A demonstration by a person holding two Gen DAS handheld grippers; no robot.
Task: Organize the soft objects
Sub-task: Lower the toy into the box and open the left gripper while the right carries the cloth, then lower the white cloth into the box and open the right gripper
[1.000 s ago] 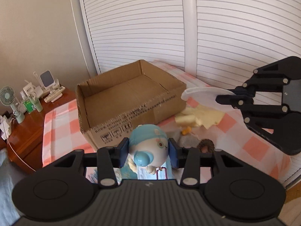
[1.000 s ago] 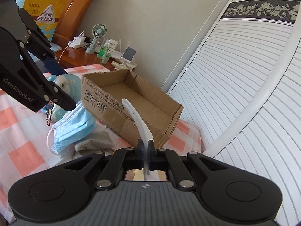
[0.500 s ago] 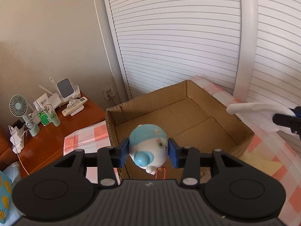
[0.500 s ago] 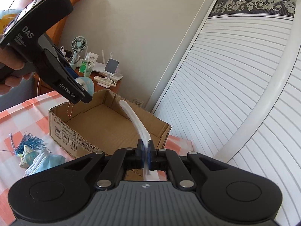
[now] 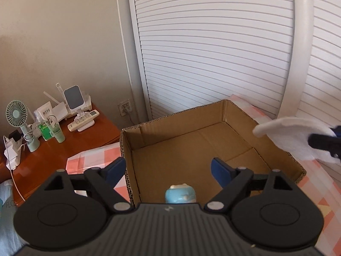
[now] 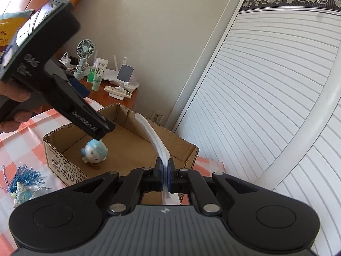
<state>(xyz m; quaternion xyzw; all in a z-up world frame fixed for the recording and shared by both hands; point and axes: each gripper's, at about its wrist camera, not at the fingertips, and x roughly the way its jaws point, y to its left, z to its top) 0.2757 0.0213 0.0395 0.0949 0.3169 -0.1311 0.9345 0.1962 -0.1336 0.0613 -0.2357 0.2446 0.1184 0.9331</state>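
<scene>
My left gripper (image 5: 168, 168) hangs over the near end of the open cardboard box (image 5: 170, 125), and its jaws are opening with nothing between them. Below it, the blue and white plush toy (image 5: 180, 194) lies on the box floor. The right wrist view shows the same toy (image 6: 94, 151) on its side in the box (image 6: 61, 162), under the left gripper (image 6: 91, 108). My right gripper (image 6: 165, 168) is shut on a thin white soft pad (image 6: 153, 136) that sticks out over the box's right wall. That pad (image 5: 292, 136) also shows at the right edge of the left wrist view.
A wooden bedside table (image 5: 64, 149) at the left carries a small fan (image 5: 17, 115), bottles and a remote. White louvred doors (image 5: 213, 53) stand behind the box. A blue tasselled sachet (image 6: 23, 183) lies on the checked cloth (image 6: 21, 145). A person's hand (image 6: 17, 106) holds the left gripper.
The left gripper's jaws have spread and the plush toy has dropped from them into the box. Both grippers have moved in over the box, the right one still holding the white pad.
</scene>
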